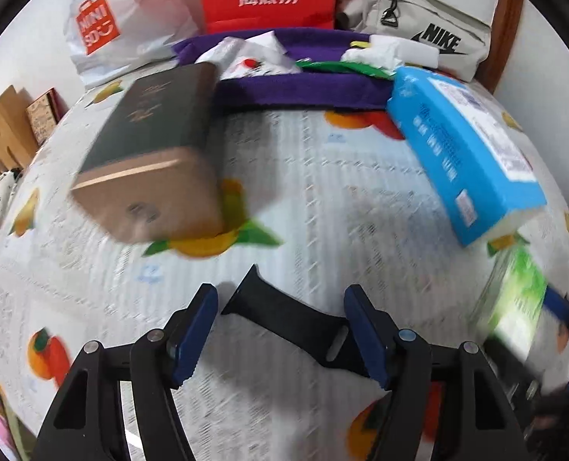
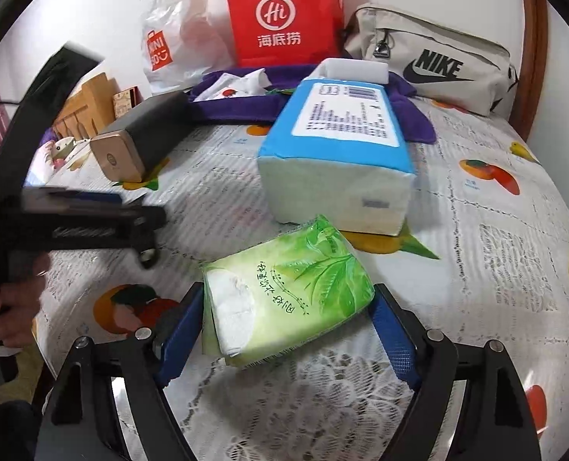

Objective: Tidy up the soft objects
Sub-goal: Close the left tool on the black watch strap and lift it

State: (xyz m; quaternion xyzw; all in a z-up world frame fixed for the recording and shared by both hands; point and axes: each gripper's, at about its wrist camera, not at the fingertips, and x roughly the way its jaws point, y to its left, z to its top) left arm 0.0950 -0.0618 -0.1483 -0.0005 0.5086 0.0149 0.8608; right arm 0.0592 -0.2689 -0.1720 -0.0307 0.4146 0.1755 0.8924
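My right gripper (image 2: 286,317) has its blue pads on both sides of a green tissue pack (image 2: 284,288) and grips it just above the fruit-print cover. The pack also shows blurred in the left wrist view (image 1: 515,292). My left gripper (image 1: 280,315) is open over a black watch strap (image 1: 284,307) that lies flat between its fingers. A large blue tissue pack (image 2: 334,146) lies behind the green one; it also shows at the right of the left wrist view (image 1: 465,157). A purple towel (image 1: 296,88) with small white items on it lies at the back.
A dark box with a gold end (image 1: 150,153) lies at the left. A red paper bag (image 2: 284,15), a white Miniso bag (image 2: 177,30) and a beige Nike bag (image 2: 430,57) stand along the wall. The left gripper's body (image 2: 73,223) crosses the right wrist view.
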